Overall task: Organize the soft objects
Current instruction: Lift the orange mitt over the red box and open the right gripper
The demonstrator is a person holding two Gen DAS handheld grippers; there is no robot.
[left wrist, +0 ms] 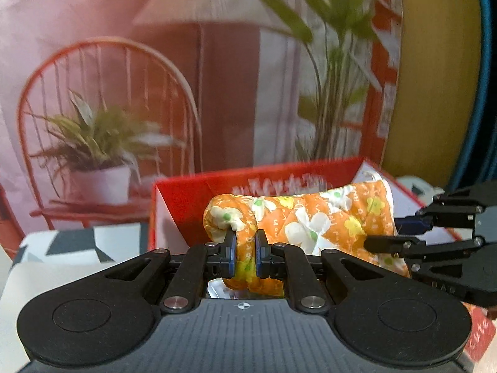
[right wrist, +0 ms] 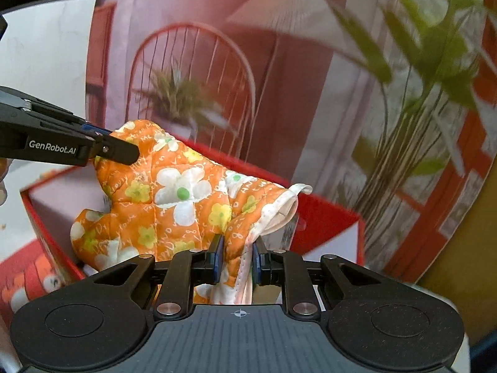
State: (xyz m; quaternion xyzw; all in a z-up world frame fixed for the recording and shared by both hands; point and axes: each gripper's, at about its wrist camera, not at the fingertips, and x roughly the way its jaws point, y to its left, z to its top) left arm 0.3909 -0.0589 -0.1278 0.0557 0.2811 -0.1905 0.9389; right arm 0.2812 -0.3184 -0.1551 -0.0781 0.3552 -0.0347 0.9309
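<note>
An orange flowered oven mitt (left wrist: 313, 220) hangs stretched between both grippers over an open red box (left wrist: 192, 199). My left gripper (left wrist: 245, 255) is shut on the mitt's finger end. My right gripper (right wrist: 237, 259) is shut on the mitt's white-lined cuff end. The mitt (right wrist: 174, 202) and the red box (right wrist: 329, 217) also show in the right wrist view, where the left gripper (right wrist: 105, 146) comes in from the left. The right gripper (left wrist: 400, 233) shows at the right of the left wrist view.
A printed backdrop with a chair, lamp and plants (left wrist: 102, 99) stands close behind the box. A black-and-white patterned cloth (left wrist: 71, 242) lies left of the box. A yellow panel with a blue edge (left wrist: 441, 71) stands at the right. A red printed item (right wrist: 28, 279) lies at the lower left.
</note>
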